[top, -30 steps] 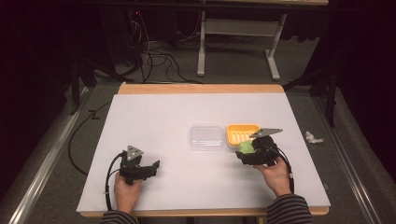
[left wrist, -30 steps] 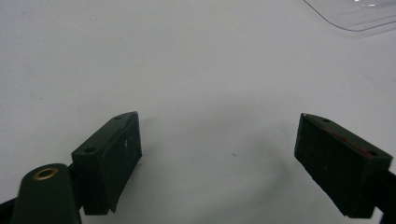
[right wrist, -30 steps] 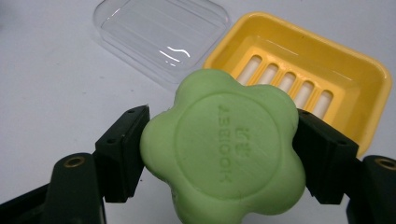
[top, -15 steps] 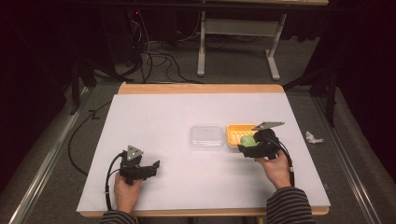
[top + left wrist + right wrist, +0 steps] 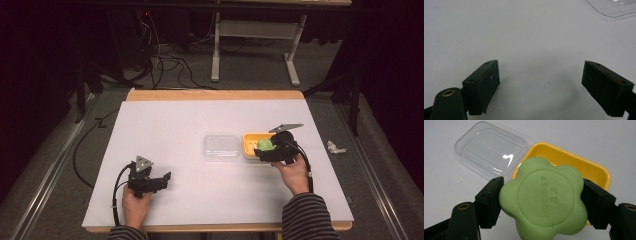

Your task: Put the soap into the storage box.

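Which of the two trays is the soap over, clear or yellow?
The yellow tray. The right gripper holds the soap above its near edge; the clear tray lies beside it.

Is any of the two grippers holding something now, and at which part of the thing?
The right gripper holds a green flower-shaped soap bar, its jaws pressing two opposite side edges. The left gripper holds nothing; its jaws stand open.
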A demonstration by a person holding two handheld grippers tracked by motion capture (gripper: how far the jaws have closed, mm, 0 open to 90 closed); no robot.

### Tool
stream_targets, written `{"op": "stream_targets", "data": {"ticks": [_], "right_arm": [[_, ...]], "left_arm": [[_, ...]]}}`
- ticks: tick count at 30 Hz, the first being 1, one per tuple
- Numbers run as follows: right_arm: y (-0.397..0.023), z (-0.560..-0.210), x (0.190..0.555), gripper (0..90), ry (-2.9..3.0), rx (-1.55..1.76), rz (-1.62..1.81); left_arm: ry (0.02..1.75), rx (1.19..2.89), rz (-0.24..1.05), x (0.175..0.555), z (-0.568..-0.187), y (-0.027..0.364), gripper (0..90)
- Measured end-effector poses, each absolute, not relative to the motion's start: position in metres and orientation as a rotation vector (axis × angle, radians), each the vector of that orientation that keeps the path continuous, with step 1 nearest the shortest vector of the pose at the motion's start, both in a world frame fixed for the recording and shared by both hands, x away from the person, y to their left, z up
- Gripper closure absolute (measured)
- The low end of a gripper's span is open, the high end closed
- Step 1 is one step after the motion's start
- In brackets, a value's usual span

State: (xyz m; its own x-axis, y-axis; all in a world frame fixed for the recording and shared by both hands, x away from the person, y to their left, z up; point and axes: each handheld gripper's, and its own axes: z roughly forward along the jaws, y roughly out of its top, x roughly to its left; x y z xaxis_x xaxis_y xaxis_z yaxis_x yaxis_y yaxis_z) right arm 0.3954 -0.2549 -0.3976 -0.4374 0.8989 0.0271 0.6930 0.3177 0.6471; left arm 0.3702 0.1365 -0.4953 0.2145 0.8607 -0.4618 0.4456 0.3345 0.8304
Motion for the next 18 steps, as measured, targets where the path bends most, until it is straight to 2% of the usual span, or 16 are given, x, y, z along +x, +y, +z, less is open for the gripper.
{"op": "stream_targets", "data": {"ticks": [18], "right_arm": [[-0.263,-0.406,0.415,26.9,2.196,1.504,0.799]], "left_arm": [[1.415,1.285,0.442,0.37,-0.495,0.136,15.4]]}}
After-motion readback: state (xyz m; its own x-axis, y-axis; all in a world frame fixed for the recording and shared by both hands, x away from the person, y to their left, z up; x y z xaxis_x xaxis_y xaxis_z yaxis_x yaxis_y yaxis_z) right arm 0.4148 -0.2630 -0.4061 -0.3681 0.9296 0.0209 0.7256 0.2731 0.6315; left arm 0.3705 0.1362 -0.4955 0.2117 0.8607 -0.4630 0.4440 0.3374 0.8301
